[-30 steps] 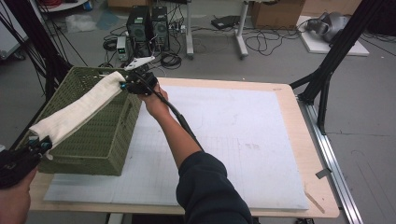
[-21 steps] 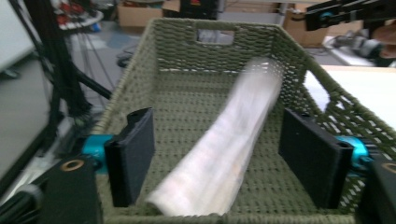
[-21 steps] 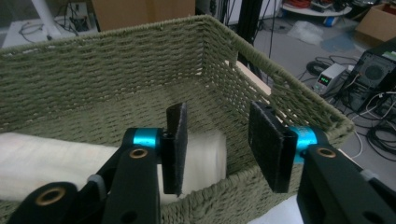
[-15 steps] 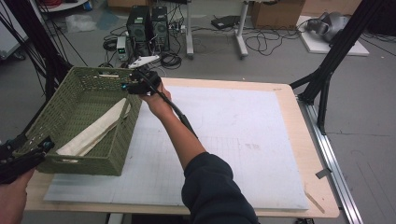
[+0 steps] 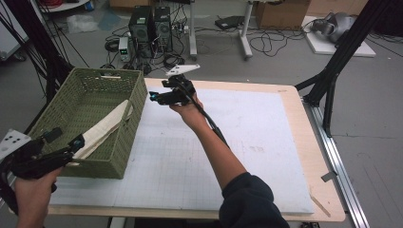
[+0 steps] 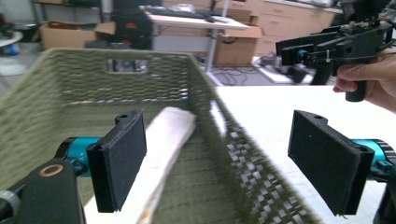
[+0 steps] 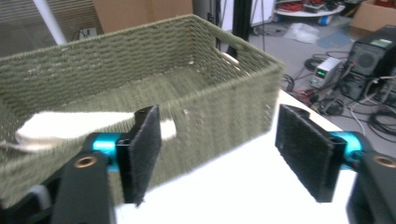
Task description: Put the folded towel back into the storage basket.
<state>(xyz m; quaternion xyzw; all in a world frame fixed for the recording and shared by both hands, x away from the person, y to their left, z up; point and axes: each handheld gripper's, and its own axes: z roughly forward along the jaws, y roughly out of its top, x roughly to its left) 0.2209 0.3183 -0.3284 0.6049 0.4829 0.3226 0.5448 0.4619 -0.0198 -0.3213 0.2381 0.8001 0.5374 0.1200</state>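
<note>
A green woven basket [image 5: 121,142] stands on the table's left side. A folded white cloth [image 5: 107,127] lies slanted inside it, its near end over the front rim. My left gripper [image 5: 66,138] hovers at that near end; its jaws have just been opening and stand wide, with nothing pressed between the pads. In the left gripper view the cloth [image 6: 166,135] lies beyond the left gripper [image 6: 222,163]. My right gripper [image 5: 154,97] hangs just right of the basket's far corner, open and bare, having just opened. The right gripper view shows the right gripper [image 7: 219,154], the basket [image 7: 140,65] and the cloth [image 7: 70,126].
A white mat [image 5: 247,142] covers the wooden table [image 5: 328,190], with bare room right of the basket. Computer towers [image 5: 149,23] and cables lie on the floor beyond the far edge. A black frame leg [image 5: 332,80] stands at the right.
Both grippers held the cloth stretched over the basket; they let go and it dropped inside. The right gripper has moved right, away from the basket. The left has drawn back slightly.
</note>
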